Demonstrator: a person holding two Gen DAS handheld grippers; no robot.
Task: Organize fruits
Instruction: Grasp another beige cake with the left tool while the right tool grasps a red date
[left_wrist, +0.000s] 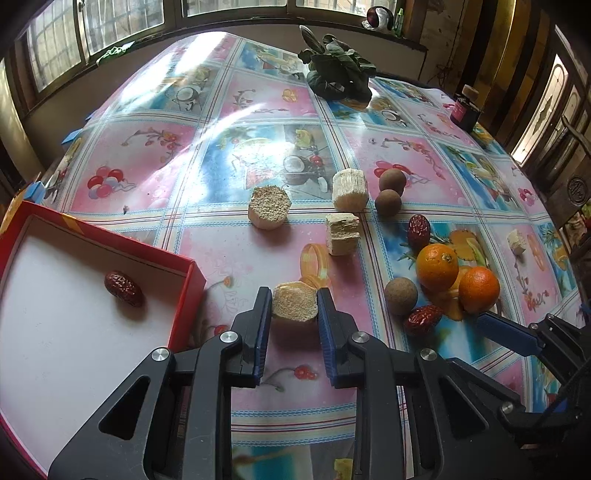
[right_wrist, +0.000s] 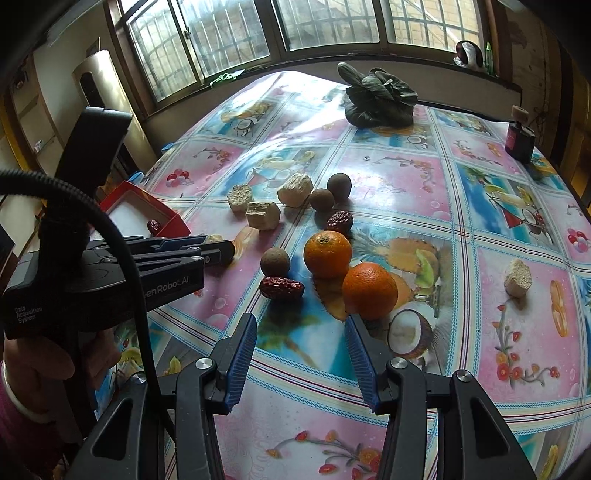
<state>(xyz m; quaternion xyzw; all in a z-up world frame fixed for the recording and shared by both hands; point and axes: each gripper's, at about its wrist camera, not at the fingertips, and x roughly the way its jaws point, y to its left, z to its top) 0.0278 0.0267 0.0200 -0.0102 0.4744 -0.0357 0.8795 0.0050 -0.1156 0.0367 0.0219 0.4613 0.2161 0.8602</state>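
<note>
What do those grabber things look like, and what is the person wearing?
Each hand-held gripper, left and right, is black angular plastic with silver round screws and two fingers lined with ribbed blue pads. A black ribbed cable loops over the left one's body, which has white lettering. The person wears a pale bangle and pink sleeve.

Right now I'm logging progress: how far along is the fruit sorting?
Early. Done: one wrinkled red date lies in the red-walled white box. In hand: left gripper is shut on a pale cut cane chunk. Left on the table: two oranges, brown round fruits, two dates, other chunks. Right gripper open, empty.
</note>
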